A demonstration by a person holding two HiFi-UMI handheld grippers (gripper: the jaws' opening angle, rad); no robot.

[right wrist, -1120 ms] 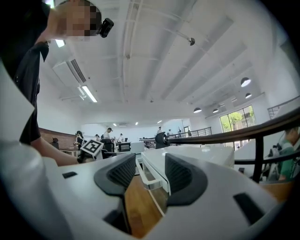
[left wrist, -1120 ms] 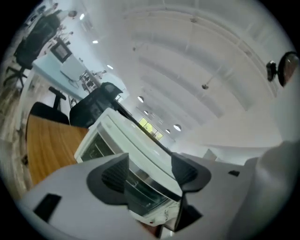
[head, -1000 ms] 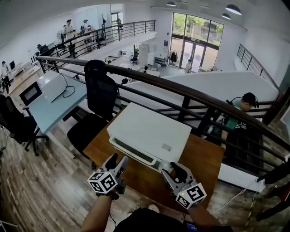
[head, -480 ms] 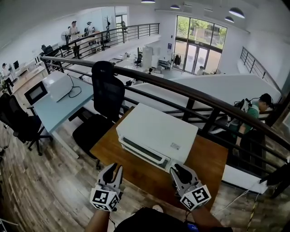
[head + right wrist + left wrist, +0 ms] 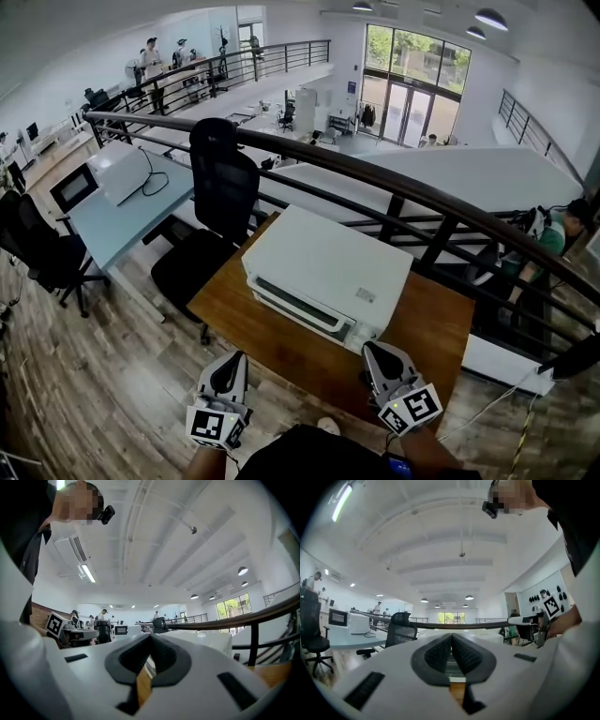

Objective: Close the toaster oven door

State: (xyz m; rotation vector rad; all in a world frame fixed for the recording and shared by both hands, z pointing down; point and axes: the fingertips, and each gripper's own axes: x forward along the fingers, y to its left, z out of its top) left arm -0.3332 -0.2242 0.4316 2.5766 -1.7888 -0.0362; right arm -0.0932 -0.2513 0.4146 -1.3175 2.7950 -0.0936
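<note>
Left tongs (image 5: 233, 363) and right tongs (image 5: 374, 351), just closed, are pressing together empty; we're risking the toaster oven door (image 5: 298, 305) dropping open if unlatched.

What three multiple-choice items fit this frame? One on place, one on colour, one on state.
1. Where does the toaster oven stand?
A. on the wooden table
B. on the floor
C. on a chair seat

2. What colour is the toaster oven's casing?
A. black
B. white
C. red

3. How do the jaws of the left gripper and the right gripper stand?
A. both wide apart
B. both together, nothing between them
C. both clamped on the oven door

Answers:
1. A. In the head view the oven sits on the brown tabletop by the railing.
2. B. Its top and front are white in the head view.
3. B. In each gripper view the dark pads meet with nothing between them, and the jaws have just closed.
</note>
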